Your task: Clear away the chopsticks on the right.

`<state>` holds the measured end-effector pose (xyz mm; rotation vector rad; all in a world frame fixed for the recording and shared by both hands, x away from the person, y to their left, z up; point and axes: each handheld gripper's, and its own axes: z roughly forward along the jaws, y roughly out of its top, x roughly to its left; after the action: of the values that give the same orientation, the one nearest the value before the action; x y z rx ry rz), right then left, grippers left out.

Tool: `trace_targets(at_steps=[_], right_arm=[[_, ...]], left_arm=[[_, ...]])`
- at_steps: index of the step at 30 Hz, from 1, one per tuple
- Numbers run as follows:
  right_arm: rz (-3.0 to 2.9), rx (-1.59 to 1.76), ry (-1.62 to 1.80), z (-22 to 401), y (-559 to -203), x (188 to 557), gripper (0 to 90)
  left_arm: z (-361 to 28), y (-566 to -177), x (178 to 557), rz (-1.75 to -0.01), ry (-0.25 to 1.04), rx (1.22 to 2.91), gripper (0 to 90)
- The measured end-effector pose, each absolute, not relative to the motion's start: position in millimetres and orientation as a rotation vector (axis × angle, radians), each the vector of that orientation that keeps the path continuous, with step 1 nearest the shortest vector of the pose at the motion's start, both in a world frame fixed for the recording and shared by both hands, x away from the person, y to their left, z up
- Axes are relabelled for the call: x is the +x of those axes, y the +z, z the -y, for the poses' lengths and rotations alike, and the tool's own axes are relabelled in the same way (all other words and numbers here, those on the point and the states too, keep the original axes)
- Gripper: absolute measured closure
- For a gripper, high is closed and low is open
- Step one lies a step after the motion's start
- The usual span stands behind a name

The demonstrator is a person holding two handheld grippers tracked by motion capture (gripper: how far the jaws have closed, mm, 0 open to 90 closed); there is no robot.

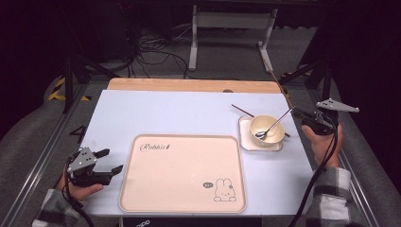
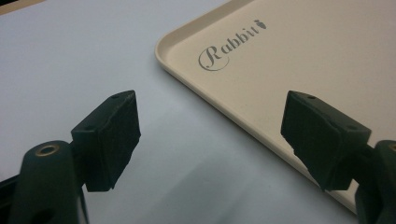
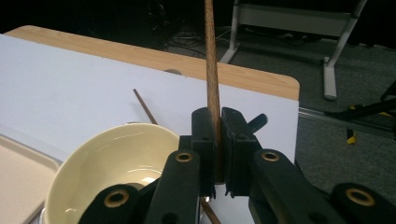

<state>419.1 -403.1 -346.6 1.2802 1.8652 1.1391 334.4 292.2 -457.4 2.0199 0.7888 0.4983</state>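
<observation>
Black jaws on the left gripper (image 1: 112, 160) are standing wide with nothing between them, resting low at the near left corner of the cream tray (image 1: 182, 136). That hand is doing no work and looks best left where it is.

Farther right, a pale bowl (image 3: 70, 186) is sitting on a small plate (image 1: 246, 142) just beside the tray, with a spoon (image 1: 279, 120) leaning on its rim. The right gripper (image 3: 215, 114) is hovering just past the bowl, its jaws pinched narrow on a wooden chopstick (image 3: 210, 56), gripping it near one end so that most of its length is sticking out beyond the pads. A second chopstick (image 3: 144, 106) is lying on the table behind the bowl.

Judging by this, the step is carrying the gripped chopstick away from the bowl. Doing it well likely means:
- holding the pinch firm, since the long free end could pivot;
- lifting clear of the rim and spoon handle before swinging across;
- moving slowly, so the far tip is not sweeping into anything.
</observation>
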Motion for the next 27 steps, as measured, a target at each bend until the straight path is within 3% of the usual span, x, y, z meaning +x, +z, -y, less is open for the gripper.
trace_targets(at_steps=[27], right_arm=[[-2.104,1.051,1.277,329,-370,345,84.9]], left_arm=[[-292,-455,331,-0.777,0.515,2.017,20.3]])
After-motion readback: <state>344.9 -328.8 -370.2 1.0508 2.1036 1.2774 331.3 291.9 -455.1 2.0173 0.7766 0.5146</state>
